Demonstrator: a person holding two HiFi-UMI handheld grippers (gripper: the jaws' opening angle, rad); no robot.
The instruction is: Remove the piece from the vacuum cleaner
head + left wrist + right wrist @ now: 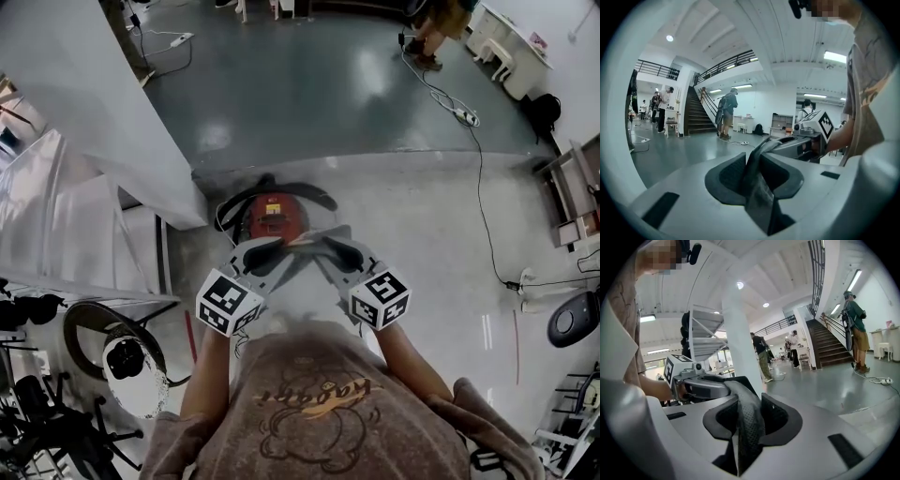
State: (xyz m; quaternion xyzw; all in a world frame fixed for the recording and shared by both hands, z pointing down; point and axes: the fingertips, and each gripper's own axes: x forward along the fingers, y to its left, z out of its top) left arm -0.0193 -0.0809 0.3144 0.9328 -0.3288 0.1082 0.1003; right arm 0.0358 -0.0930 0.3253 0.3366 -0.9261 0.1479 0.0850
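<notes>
While pinching the dark mesh piece [759,192] at either end in the nearly closed fingers of the left gripper [272,251] and the right gripper [330,251], seemingly free above the red vacuum cleaner [275,217] on the floor, keep both grips firm and lift evenly, avoiding twist or slip.

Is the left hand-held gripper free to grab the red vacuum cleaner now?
Probably not. The left hand-held gripper is clamped on the dark mesh piece, which the right hand-held gripper grips too; the red vacuum cleaner lies beyond.
</notes>
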